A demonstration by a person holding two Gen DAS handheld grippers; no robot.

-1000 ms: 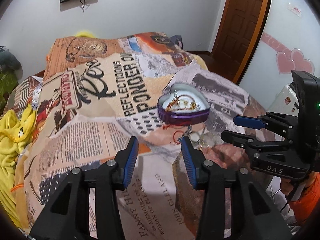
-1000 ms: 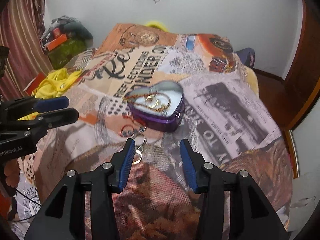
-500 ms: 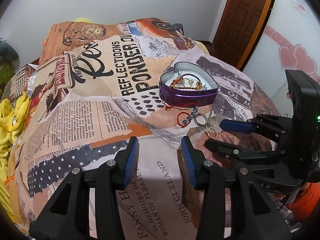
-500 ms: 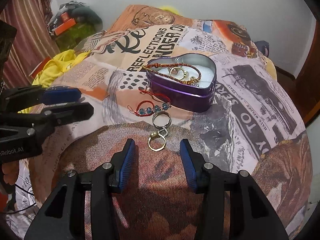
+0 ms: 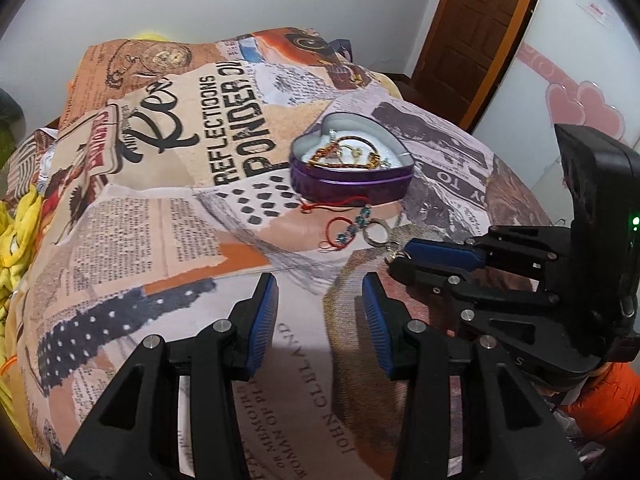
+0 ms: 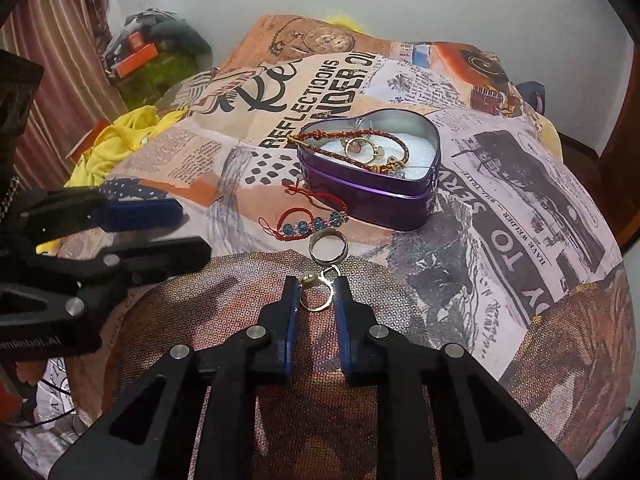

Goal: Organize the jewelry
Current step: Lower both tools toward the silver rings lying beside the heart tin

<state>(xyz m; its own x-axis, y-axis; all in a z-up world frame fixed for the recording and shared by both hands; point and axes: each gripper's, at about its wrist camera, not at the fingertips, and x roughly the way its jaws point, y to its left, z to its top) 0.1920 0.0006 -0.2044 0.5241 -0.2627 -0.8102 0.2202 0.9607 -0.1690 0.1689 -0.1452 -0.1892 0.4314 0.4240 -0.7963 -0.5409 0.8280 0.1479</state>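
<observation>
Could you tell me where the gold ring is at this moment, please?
In the right wrist view, the gold ring lies on the bedspread between the closing fingers of the right gripper, just in front of the silver ring and the purple heart-shaped tin.

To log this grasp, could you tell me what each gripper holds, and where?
The right gripper is closing on the gold ring, pads on opposite sides of its band. The left gripper holds nothing.

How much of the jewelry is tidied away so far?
Partly done. A braided bracelet and some rings already lie in the purple heart tin. The right tool is closing on a gold ring on the bedspread. A silver ring and a red beaded bracelet still wait outside; the left tool is empty.
</observation>
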